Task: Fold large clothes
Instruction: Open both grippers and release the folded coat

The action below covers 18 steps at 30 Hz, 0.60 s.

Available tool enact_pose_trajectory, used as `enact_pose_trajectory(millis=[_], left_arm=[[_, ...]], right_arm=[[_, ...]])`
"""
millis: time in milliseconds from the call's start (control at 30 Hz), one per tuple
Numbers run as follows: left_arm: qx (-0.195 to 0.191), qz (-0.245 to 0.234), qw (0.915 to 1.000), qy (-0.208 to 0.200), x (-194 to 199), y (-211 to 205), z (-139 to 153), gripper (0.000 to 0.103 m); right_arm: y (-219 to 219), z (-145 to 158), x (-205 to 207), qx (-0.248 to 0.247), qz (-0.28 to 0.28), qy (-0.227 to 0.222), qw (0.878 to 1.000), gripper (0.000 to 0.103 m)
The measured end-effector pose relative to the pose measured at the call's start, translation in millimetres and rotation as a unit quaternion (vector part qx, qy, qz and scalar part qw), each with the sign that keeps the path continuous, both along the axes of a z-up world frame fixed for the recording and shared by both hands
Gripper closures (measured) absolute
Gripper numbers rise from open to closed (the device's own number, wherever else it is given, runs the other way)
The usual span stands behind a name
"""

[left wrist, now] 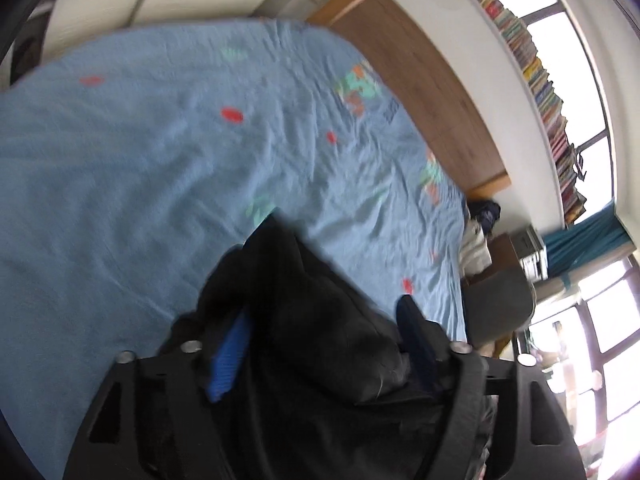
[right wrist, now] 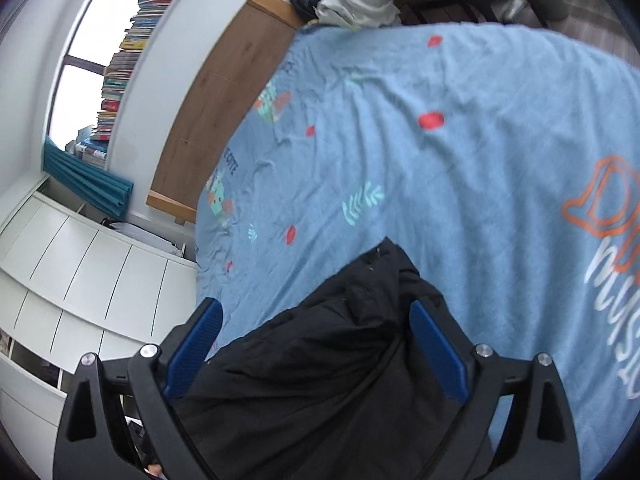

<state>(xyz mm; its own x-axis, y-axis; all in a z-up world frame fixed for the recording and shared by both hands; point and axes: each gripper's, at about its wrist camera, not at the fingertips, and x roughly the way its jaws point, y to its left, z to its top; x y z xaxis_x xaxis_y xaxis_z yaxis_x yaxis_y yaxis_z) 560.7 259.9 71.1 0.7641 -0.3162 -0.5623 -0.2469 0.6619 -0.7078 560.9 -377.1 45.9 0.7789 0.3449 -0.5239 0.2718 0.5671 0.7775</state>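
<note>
The black garment (left wrist: 320, 320), dark and bulky like a jacket or heavy trousers, hangs bunched over the blue bedsheet (left wrist: 140, 180), and we hold it at 2 places, 1 per gripper. We take the sheet as our landmark.

At the left gripper (left wrist: 324, 328), the cloth is heaped between the 2 blue pads and spills over the frame toward the camera. The pads stand fairly wide apart with fabric filling the gap; we judge them to be bearing on a thick wad of it, though the blur leaves the contact itself unclear. Beyond the sheet's far edge runs a wooden headboard (left wrist: 420, 80), with a row of books (left wrist: 540, 80) on the sill above.

At the right gripper (right wrist: 316, 344), the same cloth is again gathered between the pads and rises to a peak over the sheet. The right pad touches cloth; the left pad looks to stand just clear, so we cannot tell if this grip is firm. White cupboards (right wrist: 80, 260) lie off the sheet's left edge.

We judge the step to be carrying and spreading: no fold is yet visible. The next move calls for lowering both ends onto the sheet, well apart, so that the garment lies flat.
</note>
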Motion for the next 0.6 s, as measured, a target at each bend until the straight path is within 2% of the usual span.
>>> enact_pose_trajectory(millis=[33, 100, 300, 400, 600], left_arm=[[0.005, 0.007, 0.9999, -0.006, -4, 3, 9, 0.022], [0.009, 0.013, 0.9998, -0.014, -13, 8, 23, 0.021], [0.055, 0.01, 0.9982, -0.021, -54, 3, 56, 0.021], [0.072, -0.007, 0.9971, -0.025, -77, -7, 62, 0.021], [0.136, -0.045, 0.9895, -0.022, -124, -43, 57, 0.021]], right_arm=[[-1, 7, -6, -0.005, 0.001, -0.004, 1.0, 0.008], [-1, 19, -17, -0.015, 0.003, -0.012, 1.0, 0.008], [14, 58, -61, -0.062, 0.025, -0.032, 0.997, 0.008], [32, 73, -84, -0.087, 0.048, -0.036, 0.994, 0.008], [88, 91, -130, -0.143, 0.1, -0.051, 0.983, 0.008]])
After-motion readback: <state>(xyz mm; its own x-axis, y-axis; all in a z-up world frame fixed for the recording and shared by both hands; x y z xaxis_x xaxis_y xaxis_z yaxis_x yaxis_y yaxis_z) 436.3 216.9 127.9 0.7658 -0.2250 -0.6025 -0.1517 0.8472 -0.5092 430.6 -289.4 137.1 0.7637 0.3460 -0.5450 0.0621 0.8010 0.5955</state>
